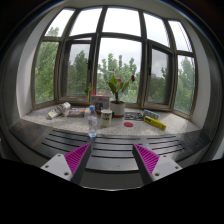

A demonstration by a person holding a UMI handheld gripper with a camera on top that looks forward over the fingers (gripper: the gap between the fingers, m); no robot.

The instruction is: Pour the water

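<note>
Clear plastic bottle [92, 122] upright on sill, well beyond gripper [112, 159]; fingers spread, holding nothing.

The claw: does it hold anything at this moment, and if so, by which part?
Nothing is held. The claw is open, with only empty space between its fingers. The water bottle stands on the windowsill, well beyond the fingertips.

A wide bay window [110, 55] curves across the room well beyond the tongs, its dark frames dividing it into tall lower panes and smaller upper ones. Green trees [78, 70] and pale daylight show through the glass. Below the panes runs a light stone windowsill [170, 125]. Nearer the tongs lies a bench [112, 148] of grey slats.
</note>
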